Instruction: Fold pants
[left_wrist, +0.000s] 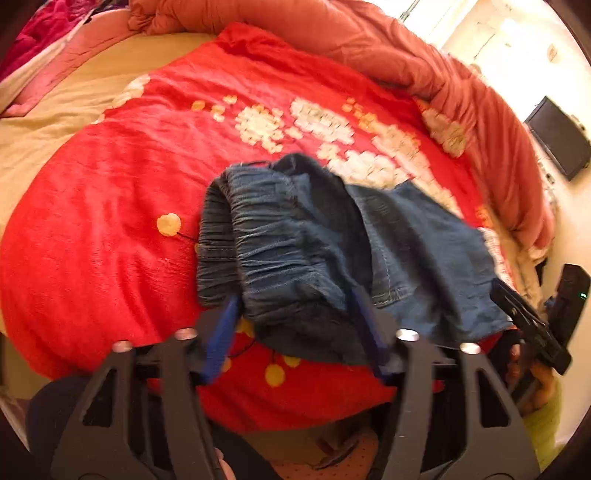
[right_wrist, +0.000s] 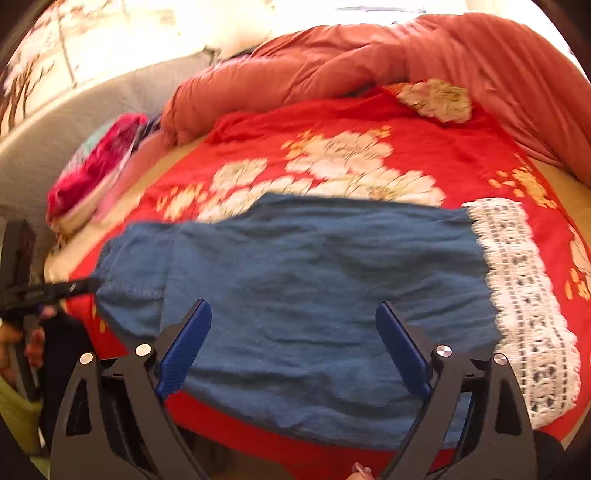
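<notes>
Pants (right_wrist: 295, 295) on red blanket (right_wrist: 461, 155), waistband between left tongs (left_wrist: 291, 314)

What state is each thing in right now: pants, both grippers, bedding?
pants: spread on the red blanket, waistband end bunched up, lace hem flat
left gripper: jaws partly open around the bunched waistband; grip unclear
right gripper: jaws wide open, holding nothing
red blanket: spread over the bed
orange quilt: pushed back, heaped

both wrist views close above shared pants (left_wrist: 332, 236)
</notes>
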